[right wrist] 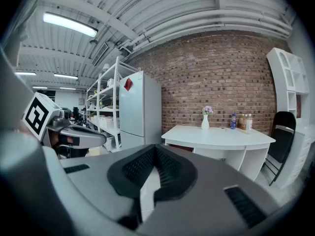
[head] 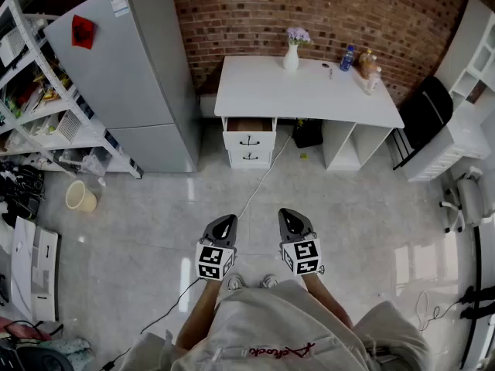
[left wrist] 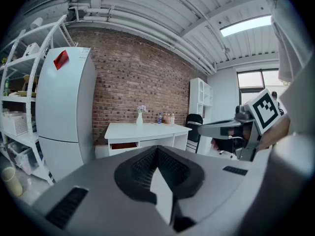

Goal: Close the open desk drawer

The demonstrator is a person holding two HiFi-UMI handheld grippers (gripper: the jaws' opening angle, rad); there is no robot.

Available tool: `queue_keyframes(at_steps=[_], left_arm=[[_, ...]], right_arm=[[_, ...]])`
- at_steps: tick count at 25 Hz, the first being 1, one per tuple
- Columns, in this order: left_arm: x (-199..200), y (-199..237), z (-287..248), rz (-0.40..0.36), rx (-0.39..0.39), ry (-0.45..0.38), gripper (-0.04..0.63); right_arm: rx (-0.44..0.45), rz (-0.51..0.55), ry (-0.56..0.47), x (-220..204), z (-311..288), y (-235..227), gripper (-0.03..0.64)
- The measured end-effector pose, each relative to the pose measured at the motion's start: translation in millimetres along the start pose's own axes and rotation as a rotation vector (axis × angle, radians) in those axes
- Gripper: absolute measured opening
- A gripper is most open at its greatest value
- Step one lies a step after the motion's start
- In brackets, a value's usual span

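Observation:
The white desk point(head: 309, 91) stands against the brick wall, well ahead of me. Its top drawer point(head: 249, 124) is pulled out and shows a brown inside; the drawer below it is flush. The left gripper view shows the open drawer point(left wrist: 123, 145) under the desk top, far off, and the right gripper view shows the desk point(right wrist: 219, 136). My left gripper point(head: 226, 224) and right gripper point(head: 291, 219) hang side by side over the floor in front of the person's body. Both are shut with nothing between the jaws, and both point toward the desk.
A grey fridge point(head: 128, 68) stands left of the desk, with a white shelf rack point(head: 35, 99) beyond it. A yellow bucket point(head: 80, 196) sits on the floor at left. A cable point(head: 259, 182) runs across the floor toward the desk. A black chair point(head: 421, 114) is at right.

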State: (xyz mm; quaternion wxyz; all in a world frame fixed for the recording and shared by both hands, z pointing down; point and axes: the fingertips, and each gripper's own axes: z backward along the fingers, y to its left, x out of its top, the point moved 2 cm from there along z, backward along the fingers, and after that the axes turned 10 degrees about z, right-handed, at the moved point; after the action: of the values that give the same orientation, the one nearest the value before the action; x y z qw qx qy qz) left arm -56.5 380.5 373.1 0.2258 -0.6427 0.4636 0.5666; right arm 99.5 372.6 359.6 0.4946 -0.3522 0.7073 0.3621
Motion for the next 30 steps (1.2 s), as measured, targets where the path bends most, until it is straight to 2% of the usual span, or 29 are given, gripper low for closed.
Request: queue_keyframes(at_steps=[19, 30], left_arm=[[-20.4, -52.9, -7.8, 0.005, 0.046, 0.016, 0.014], [-30.2, -56.7, -12.3, 0.021, 0.088, 0.019, 0.014]], right_arm=[[0.057, -0.033, -0.022, -30.1, 35.9, -35.5, 0.018], [0.094, -0.029, -0.004, -47.8, 36.9, -42.5, 0.018]])
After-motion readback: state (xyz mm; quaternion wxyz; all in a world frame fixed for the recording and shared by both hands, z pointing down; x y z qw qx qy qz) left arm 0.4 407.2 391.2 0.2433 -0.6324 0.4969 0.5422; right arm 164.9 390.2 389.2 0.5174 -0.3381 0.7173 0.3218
